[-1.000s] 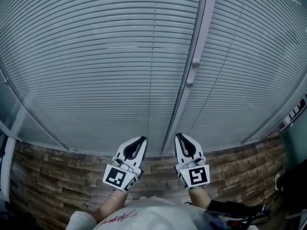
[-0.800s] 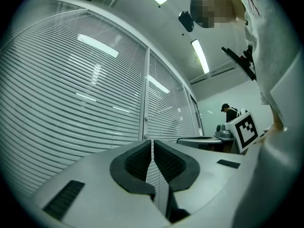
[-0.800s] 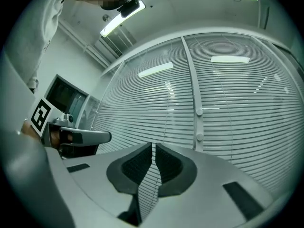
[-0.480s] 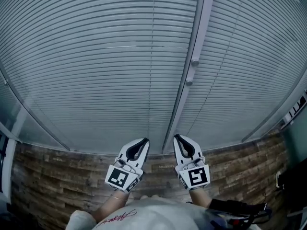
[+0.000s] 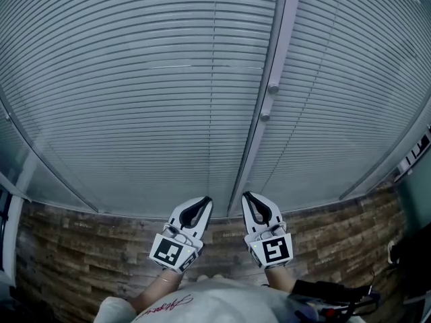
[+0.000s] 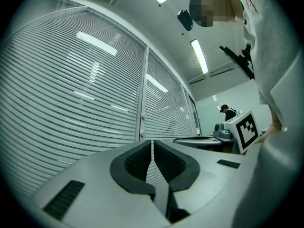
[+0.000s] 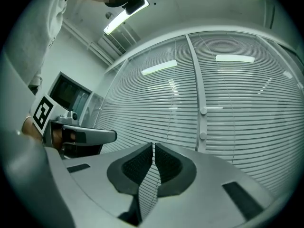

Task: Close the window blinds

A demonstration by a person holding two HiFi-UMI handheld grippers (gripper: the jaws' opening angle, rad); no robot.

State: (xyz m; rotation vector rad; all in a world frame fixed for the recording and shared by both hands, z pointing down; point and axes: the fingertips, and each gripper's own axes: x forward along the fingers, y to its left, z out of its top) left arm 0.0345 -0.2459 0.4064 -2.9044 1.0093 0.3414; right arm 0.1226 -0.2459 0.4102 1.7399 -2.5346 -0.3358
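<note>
Two panels of grey slatted blinds hang over the window, the left blind and the right blind, their slats lying nearly flat. A thin cord runs down the left blind. A pale frame post with two small knobs divides the panels. My left gripper and right gripper sit side by side at the bottom edge of the blinds, on either side of the post's foot. Both are shut, and nothing shows between their pads.
Wood-pattern floor lies below the window. The person's pale top fills the bottom of the head view. A seated person and a desk show far off to the right, a monitor to the left.
The left gripper has drifted slightly rightward, so the two grippers stand a little closer together. The blinds look the same.
</note>
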